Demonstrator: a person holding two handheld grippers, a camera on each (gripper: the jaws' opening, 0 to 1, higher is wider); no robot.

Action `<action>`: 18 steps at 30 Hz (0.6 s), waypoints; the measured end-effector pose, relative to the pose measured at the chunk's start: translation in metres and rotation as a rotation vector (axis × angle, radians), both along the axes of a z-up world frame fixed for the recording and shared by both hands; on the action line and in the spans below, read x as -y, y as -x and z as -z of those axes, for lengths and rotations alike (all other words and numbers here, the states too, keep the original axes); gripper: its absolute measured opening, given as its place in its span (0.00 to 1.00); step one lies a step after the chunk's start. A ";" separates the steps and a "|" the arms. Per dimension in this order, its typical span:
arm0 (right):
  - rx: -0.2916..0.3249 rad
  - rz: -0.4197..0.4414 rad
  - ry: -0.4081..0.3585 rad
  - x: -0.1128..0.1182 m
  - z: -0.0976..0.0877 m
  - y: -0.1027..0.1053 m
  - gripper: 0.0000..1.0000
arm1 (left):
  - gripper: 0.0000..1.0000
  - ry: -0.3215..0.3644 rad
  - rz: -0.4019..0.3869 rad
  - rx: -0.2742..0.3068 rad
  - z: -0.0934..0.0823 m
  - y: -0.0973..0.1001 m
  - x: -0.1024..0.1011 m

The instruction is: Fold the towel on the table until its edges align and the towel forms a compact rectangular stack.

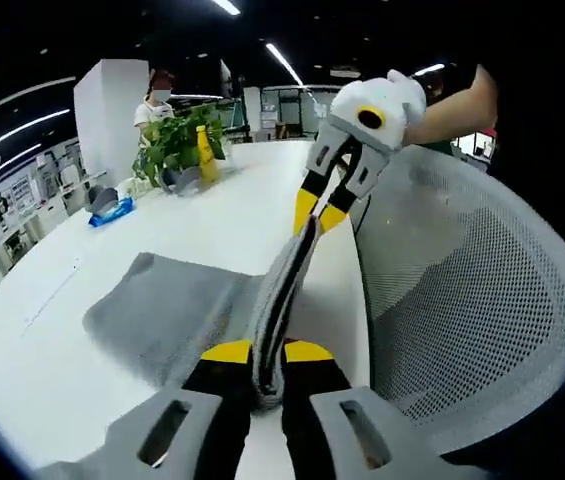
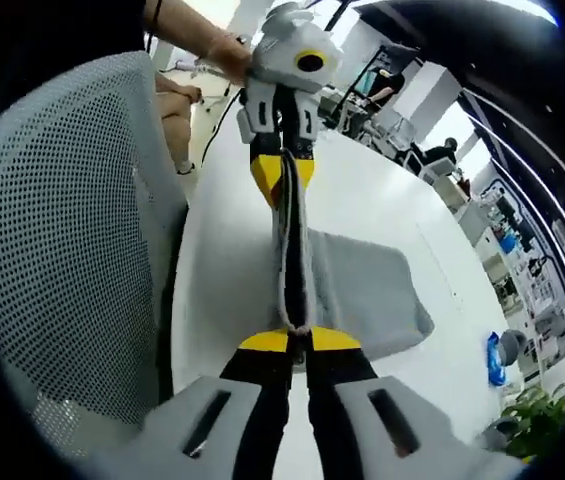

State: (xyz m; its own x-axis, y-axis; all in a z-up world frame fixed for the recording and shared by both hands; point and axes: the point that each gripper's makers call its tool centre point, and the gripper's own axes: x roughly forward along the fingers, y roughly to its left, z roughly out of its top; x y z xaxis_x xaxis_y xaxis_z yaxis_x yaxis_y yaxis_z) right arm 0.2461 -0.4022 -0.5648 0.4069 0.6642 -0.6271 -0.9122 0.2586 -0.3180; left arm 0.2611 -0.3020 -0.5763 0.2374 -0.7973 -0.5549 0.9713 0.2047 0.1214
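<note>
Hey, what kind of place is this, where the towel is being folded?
Probably an open-plan office. A long white table holds the grey towel and a potted plant, a mesh office chair stands alongside, strip lights run across a dark ceiling, and more desks sit behind.

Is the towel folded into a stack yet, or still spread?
Mid-fold: the grey towel has one edge lifted taut between both claws, left and right; the rest lies on the table.

Occluded and cropped items

Towel [image 1: 177,315] edge hidden inside left tongs [image 1: 267,352]; mesh chair [image 1: 472,300] covers the counter [image 1: 112,250] edge; distant shelf items too small to identify.
</note>
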 end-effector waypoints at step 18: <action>-0.178 0.207 -0.429 0.014 -0.053 -0.001 0.00 | 0.07 0.308 -0.135 -0.149 -0.052 -0.001 -0.001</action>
State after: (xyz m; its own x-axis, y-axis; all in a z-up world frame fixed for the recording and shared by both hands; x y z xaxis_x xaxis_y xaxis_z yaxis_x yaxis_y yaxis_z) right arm 0.2467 -0.4160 -0.5121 0.4687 0.7942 -0.3867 -0.8585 0.5127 0.0123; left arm 0.2625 -0.3007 -0.5246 0.2867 -0.8994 -0.3299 0.9354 0.3371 -0.1063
